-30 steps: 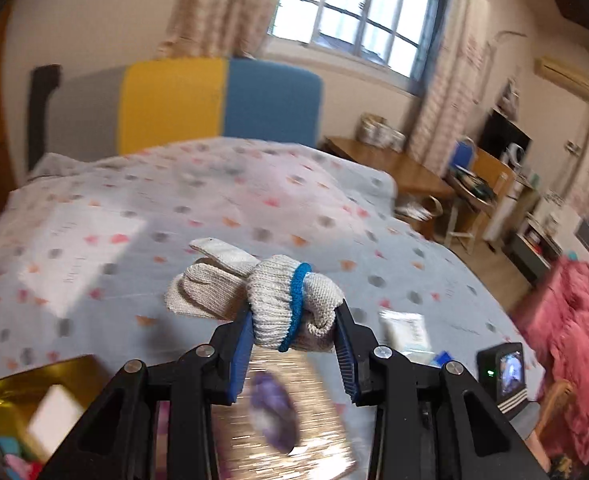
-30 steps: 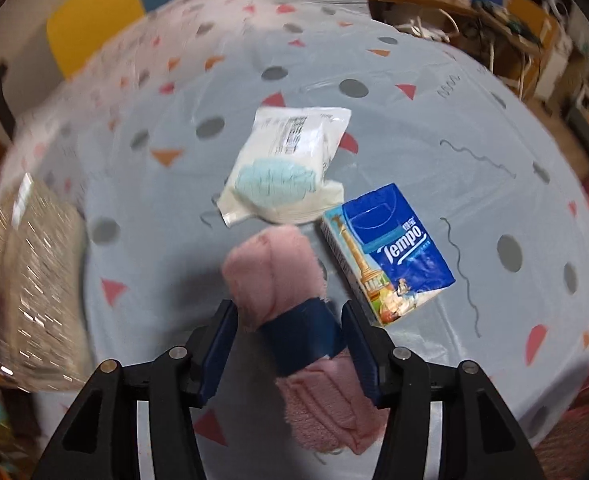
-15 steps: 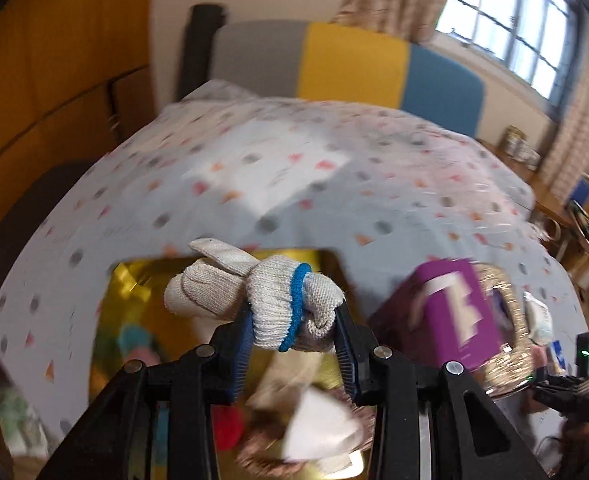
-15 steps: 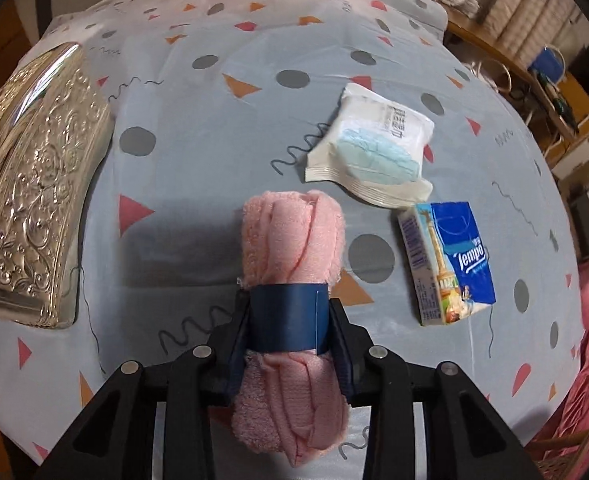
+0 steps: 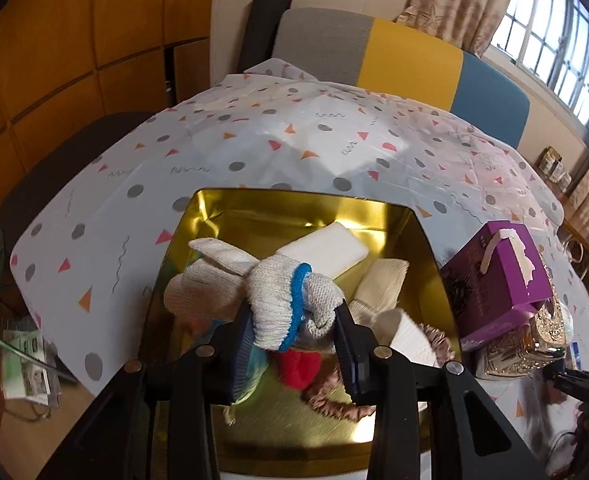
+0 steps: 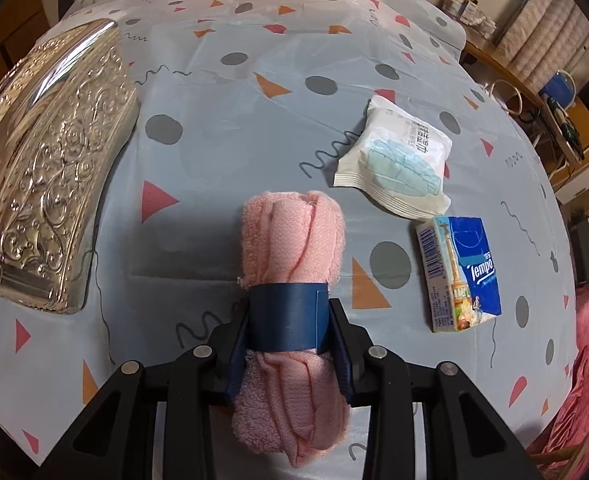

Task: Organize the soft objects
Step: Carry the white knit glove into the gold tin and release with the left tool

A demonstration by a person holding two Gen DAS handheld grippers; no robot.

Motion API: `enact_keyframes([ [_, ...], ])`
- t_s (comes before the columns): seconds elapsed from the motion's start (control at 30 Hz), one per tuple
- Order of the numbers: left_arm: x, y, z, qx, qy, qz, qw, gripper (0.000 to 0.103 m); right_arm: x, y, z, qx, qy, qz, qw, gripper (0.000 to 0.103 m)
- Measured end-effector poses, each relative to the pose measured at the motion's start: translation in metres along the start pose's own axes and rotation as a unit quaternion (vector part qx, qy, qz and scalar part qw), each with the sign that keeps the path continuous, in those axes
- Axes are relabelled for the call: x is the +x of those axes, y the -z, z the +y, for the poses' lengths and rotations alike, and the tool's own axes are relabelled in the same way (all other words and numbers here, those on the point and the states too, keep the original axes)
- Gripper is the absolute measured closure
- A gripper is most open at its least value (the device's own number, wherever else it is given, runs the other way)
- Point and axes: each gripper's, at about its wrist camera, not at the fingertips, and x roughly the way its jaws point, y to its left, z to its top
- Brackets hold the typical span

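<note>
left gripper (image 5: 294, 322): clamped on rolled white knit work glove with blue cuff band (image 5: 270, 296), held above open gold metal tin (image 5: 426, 240); tin sits toward the bed's left edge.
tin contents: white foam block (image 5: 326, 248), cream folded cloth (image 5: 382, 284), red soft item (image 5: 296, 364), pink scrunchie (image 5: 334, 392). Purple cardboard box (image 5: 494, 276) just beside tin's right wall.
glove handling: light, limp, squashes; current pinch across the cuff bundle looks right. Fingers flop free to the left, could snag on tin rim.
right gripper (image 6: 288, 322): closed on rolled pink terry towel (image 6: 290, 240) at its dark blue paper band (image 6: 286, 316), over the patterned bed sheet (image 6: 234, 128).
towel handling: soft, light, non-fragile; band is the firm spot, though paper may slip.
bed, right side: embossed silver tin lid (image 6: 50, 168) at left, face-mask packet (image 6: 398, 160) and blue Tempo tissue pack (image 6: 460, 276) at right.
vs 0.5 s ago: left view now more squarely over tin; both grips unchanged; right view barely shifted.
</note>
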Motion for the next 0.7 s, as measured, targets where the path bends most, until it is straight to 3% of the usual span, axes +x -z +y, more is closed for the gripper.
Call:
enact_keyframes([
  [0.47,-0.018,0.028,0.056,-0.059,0.045,-0.004,0.9972,0.065,0.006,0.001,0.0,-0.013,0.008,-0.007,1.0,0.066],
  [0.7,-0.008,0.035,0.046,-0.022,0.059,-0.003,0.998,0.063,0.002,0.006,0.013,-0.05,0.036,-0.024,0.998,0.068],
])
